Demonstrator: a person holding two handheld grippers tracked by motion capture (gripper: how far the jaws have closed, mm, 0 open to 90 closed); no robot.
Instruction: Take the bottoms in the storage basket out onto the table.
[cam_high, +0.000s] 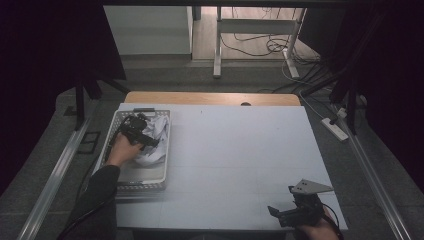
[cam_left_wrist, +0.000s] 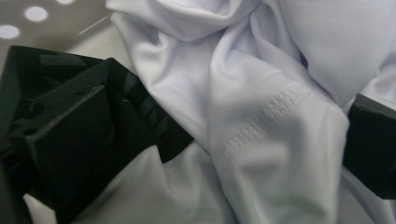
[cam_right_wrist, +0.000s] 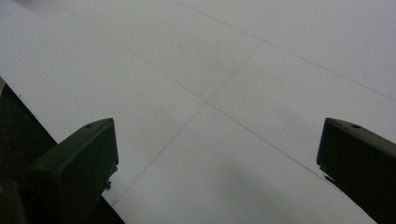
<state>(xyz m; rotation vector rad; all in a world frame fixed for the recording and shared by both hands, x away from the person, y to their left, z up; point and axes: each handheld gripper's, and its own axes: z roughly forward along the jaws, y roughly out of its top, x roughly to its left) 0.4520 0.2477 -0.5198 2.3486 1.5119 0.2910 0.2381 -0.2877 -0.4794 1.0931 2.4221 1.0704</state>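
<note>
Right gripper: nearest the camera in the high view, at the table's near right corner, held in the person's right hand; grey three-cornered plate on top.
Right gripper fingers: spread wide apart over bare white surface, holding nothing; a thin grid of lines crosses the surface between them.
Left gripper: inside the basket at the table's left side, held in the person's left hand, dark sleeve entering from the bottom edge.
Left gripper fingers: parted, one on either side of a raised fold of white cloth in the left gripper view; the left finger presses against the fabric, the right one sits at the fold's far edge. Whether the fold is truly pinched cannot be told.
White cloth: crumpled garment with a stitched seam, lying in the far half of the basket, partly under the left gripper.
Basket: pale, perforated walls, rectangular, resting on the table near its left edge; its near half shows bare floor.
Table: white top with a wooden strip along the far edge.
Surroundings: grey floor, dark curtains at both sides, cables and a power strip beyond the table on the right.
</note>
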